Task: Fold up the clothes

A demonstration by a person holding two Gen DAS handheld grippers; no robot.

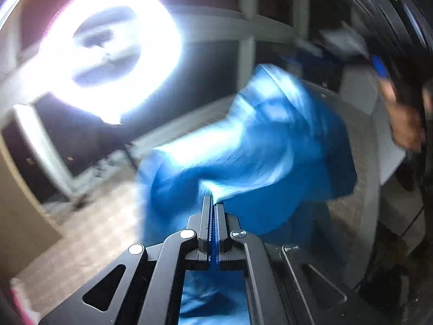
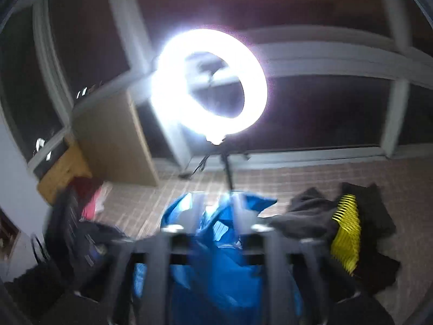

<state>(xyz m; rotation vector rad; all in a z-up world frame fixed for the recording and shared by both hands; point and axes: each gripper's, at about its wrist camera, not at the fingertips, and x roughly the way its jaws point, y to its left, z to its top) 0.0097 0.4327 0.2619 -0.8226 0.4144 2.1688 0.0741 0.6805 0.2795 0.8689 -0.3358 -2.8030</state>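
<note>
1. Blue fabric fills your view: the blue garment (image 1: pixel 251 146) hangs bunched in the air in front of you, above the pale bed surface (image 1: pixel 349 211), soft and limp, draping in loose folds.
2. Your left gripper (image 1: pixel 213 203) has its jaws fully pinched together on a hem edge of that cloth, with a thin seam of it caught between the pads.
3. Your right gripper (image 2: pixel 213 203) is blurred; its jaws stand partly apart, cloth lies between the fingers, and I cannot tell whether the pads press on it.
4. It looks light and thin, so expect it to swing and slip; a grip on a doubled hem or seam should hold better than one on a single layer.
5. For a second hold, I'd judge the matching edge further along the same hem is best, so the cloth can spread flat between your hands.
6. To the right in the right wrist view, a dark and yellow garment (image 2: pixel 346 233) lies on the bed, apart from the blue one.
7. Glare from the ring light (image 2: pixel 208 81) on the far side washes out detail.
</note>
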